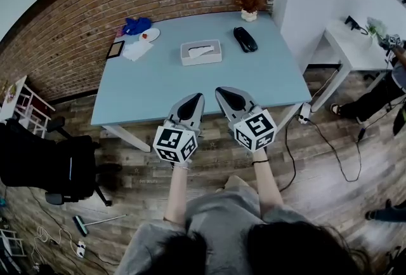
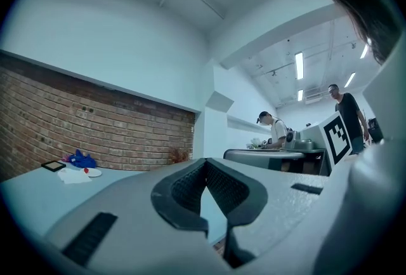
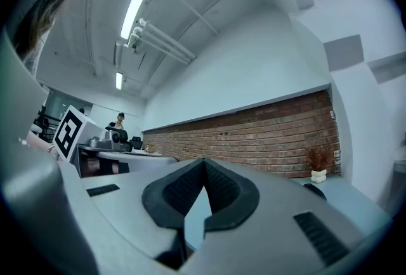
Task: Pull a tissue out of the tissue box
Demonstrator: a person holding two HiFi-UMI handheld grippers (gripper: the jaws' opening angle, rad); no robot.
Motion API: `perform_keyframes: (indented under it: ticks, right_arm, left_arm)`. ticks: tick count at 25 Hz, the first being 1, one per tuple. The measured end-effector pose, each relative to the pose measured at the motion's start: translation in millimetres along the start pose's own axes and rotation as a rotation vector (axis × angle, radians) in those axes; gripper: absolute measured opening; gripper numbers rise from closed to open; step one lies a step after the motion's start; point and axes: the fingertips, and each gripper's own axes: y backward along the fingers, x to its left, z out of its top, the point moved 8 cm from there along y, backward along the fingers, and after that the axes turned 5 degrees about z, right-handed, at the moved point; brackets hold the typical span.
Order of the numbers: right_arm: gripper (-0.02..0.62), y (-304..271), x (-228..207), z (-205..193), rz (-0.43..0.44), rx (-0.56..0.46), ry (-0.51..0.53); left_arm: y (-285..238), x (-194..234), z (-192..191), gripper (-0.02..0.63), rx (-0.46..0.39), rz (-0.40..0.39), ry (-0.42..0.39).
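Observation:
A white tissue box [image 1: 201, 52] with a tissue showing in its top slot lies on the far half of the light blue table [image 1: 158, 89]. My left gripper [image 1: 195, 98] and right gripper [image 1: 222, 91] hover side by side at the table's near edge, well short of the box. Both point level toward the brick wall. Each has its jaws closed together with nothing between them, as the left gripper [image 2: 206, 163] and the right gripper [image 3: 203, 162] show in their own views. The box is hidden in both gripper views.
A black case [image 1: 245, 39] and a small dried plant in a pot [image 1: 249, 4] stand right of the box. At the back left are a blue cloth [image 1: 136, 25], a white dish [image 1: 150, 34], a paper [image 1: 136, 50] and a dark frame [image 1: 115, 49]. A black chair [image 1: 60, 166] stands at the left.

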Motion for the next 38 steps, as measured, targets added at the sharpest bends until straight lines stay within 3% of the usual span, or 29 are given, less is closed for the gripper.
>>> perform_keyframes:
  ticks: [12,27,38]
  right_arm:
    - [-0.002,-33.4,-56.1,-6.6,0.062,0.075,-0.014]
    - [-0.002,-49.8,-125.7,-15.7,0.107,0.082,-0.047]
    - [-0.002,-58.3,-137.1,-43.2,0.159,0.120,-0.068]
  left_arm:
    - [-48.9,22.1,-1.9,0.003,0.025,0.045,0.024]
    - [-109.8,31.1,-12.0,0.003,0.039,0.084,0.035]
    - [-113.9,40.7,-33.2,0.003,0.056,0.156,0.088]
